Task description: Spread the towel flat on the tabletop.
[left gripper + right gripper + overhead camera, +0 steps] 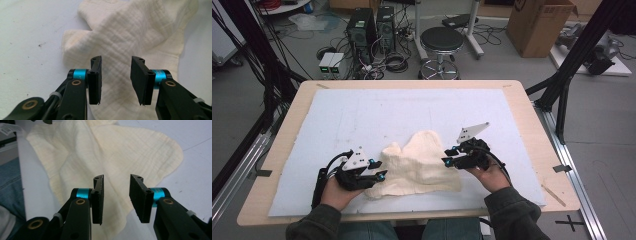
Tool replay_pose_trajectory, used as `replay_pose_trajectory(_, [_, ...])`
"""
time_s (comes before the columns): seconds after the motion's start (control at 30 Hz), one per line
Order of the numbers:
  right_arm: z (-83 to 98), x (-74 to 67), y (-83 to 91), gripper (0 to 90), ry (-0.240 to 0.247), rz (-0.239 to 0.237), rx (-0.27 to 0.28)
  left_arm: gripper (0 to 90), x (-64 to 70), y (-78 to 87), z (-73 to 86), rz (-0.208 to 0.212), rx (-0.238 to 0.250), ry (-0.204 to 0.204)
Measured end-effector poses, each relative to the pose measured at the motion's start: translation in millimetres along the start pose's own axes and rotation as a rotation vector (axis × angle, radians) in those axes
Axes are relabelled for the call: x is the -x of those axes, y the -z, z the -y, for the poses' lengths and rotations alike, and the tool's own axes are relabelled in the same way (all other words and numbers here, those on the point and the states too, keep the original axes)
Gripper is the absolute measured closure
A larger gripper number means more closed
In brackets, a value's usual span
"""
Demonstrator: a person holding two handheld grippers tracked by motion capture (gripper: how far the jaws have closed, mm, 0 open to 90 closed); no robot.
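A cream cloth point(419, 165) lies crumpled on the white mat point(362, 115), near the table's front edge. My left gripper point(379, 169) sits at the cloth's left edge, held in a hand. In the left gripper view the left gripper point(116, 80) stands open above the cloth point(130, 32), its pads apart with nothing pressed between them. My right gripper point(448, 156) is at the cloth's right side. In the right gripper view the right gripper point(116, 197) is open too, hovering over the cloth point(112, 152) near its edge.
The mat covers most of a wooden table point(532, 130). Beyond the table's far edge stand a black stool point(441, 42), computer towers point(362, 30) with cables, and a cardboard box point(539, 25). Black frame posts point(572, 65) rise at both sides.
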State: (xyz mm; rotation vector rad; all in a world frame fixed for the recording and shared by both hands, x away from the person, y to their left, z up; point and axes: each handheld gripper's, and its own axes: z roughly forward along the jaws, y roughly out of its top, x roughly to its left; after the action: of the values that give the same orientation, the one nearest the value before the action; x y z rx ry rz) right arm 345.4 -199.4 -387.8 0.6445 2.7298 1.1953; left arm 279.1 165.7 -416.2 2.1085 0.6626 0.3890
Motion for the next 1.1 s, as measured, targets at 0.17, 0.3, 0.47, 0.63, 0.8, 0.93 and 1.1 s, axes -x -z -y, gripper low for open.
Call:
replay_pose_trajectory(0.17, [-4.5,11.0,-11.7,64.8,-0.025,0.019,-0.005,60.8,-3.5,-1.0,1.1,-0.004,0.011,0.012])
replay_pose_trajectory(0.3, [-15.6,22.6,-19.2,64.6,-0.029,0.044,0.014,60.7,-6.8,0.7,0.9,-0.013,0.036,0.034])
replay_pose_trajectory(0.47, [-32.5,38.1,-28.8,62.9,-0.045,0.074,0.038,60.1,-11.4,2.4,-0.2,-0.019,0.053,0.045])
replay_pose_trajectory(0.63, [-36.4,53.5,-46.4,61.9,-0.081,0.12,0.021,59.0,-16.7,3.8,-1.8,-0.03,0.078,0.057])
replay_pose_trajectory(0.8, [-32.9,62.0,-68.7,61.9,-0.109,0.141,-0.023,57.9,-19.6,4.5,-2.3,-0.03,0.083,0.068])
replay_pose_trajectory(0.93, [-30.8,65.2,-78.4,61.9,-0.117,0.153,-0.05,57.4,-21.5,4.6,-2.2,-0.032,0.081,0.072])
replay_pose_trajectory(1.1, [-28.4,67.6,-86.0,70.4,-0.121,0.168,-0.079,56.9,-22.5,3.6,-1.9,-0.034,0.081,0.077])
